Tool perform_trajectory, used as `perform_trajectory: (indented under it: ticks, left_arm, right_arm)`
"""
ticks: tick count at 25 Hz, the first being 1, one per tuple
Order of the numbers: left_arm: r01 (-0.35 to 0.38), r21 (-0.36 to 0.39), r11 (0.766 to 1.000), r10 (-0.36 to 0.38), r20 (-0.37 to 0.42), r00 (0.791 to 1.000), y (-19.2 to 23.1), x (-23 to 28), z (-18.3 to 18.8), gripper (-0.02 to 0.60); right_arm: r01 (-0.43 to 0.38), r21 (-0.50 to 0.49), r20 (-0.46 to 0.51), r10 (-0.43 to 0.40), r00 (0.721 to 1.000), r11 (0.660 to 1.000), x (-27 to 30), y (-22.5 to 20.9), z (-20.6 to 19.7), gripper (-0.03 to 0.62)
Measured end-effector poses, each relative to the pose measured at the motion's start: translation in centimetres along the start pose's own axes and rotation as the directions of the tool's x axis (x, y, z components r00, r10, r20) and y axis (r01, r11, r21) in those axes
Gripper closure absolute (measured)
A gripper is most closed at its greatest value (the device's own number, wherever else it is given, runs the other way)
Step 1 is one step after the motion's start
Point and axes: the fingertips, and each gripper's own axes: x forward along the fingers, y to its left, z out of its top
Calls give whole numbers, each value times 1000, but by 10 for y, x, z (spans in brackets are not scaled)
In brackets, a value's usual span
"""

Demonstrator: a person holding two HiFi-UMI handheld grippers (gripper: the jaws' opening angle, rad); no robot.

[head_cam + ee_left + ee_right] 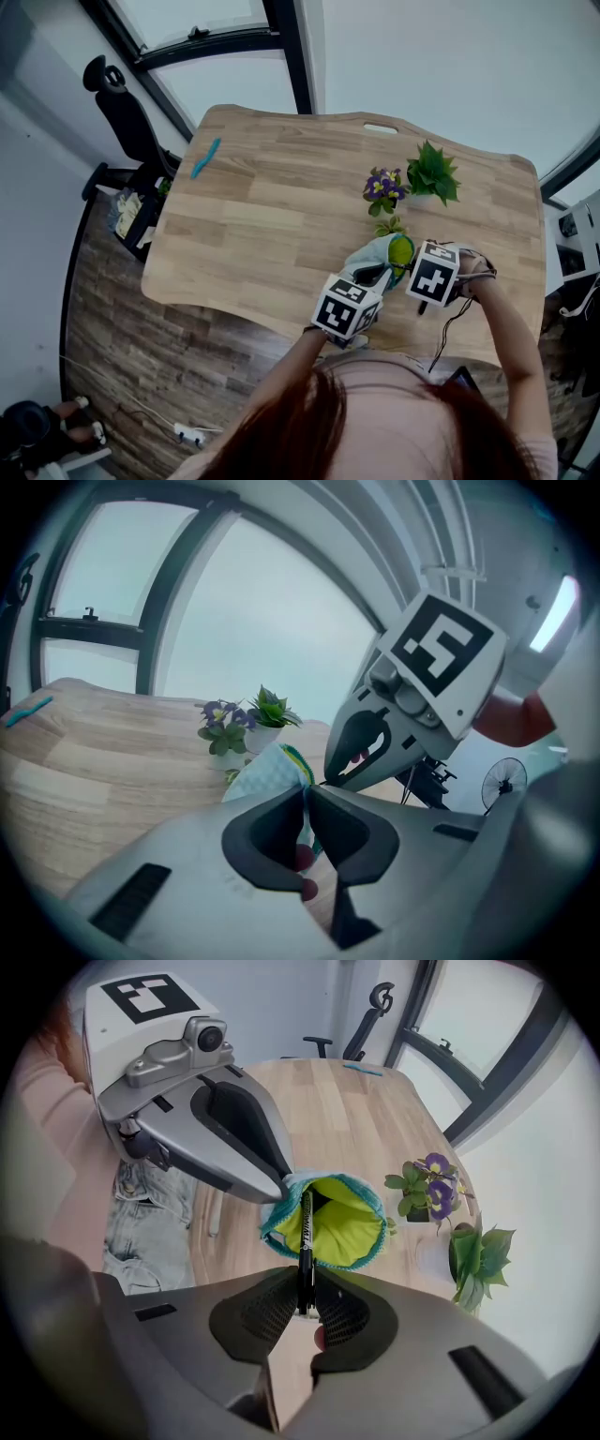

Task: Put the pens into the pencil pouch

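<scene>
The pencil pouch (342,1227) is teal outside and yellow-green inside, and its mouth gapes open toward my right gripper. My left gripper (281,1180) is shut on the pouch's rim and holds it up off the table; in the left gripper view the cloth (272,771) runs between its jaws. My right gripper (306,1309) is shut on a black pen (305,1241) that points down into the pouch's mouth, its far end inside. In the head view the pouch (386,255) hangs between the two marker cubes near the table's front edge. A teal pen (206,157) lies at the table's far left.
A purple flower pot (384,187) and a green plant (433,175) stand just behind the pouch on the wooden table (272,234). A black office chair (122,112) is off the table's left end. The person's lap is below the table's near edge.
</scene>
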Motion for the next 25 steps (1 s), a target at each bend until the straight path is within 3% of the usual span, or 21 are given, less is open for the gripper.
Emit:
perform_trajectory:
  ticks: [7,13,18,25]
  left_arm:
    - [88,-15,996,-87,34,996,-9,-1,5,566]
    - [16,38,999,-15,-18,1000,1,2,-2,566]
    - [44,36,998,-44,-9,999,-3,2,0,566]
    - [101,59,993,-100,-16,995,-12,3,0,567]
  right_arm:
    - [15,10,20,-15,1000,1000,4,-5,6,532]
    - [-31,2,23,31,999,1000,-2,0,6,540]
    - [-38,-51,-46,36,998,998,-3,2,-7,540]
    - [-51,-58,-61,48,997,997,-4,4,-10,540]
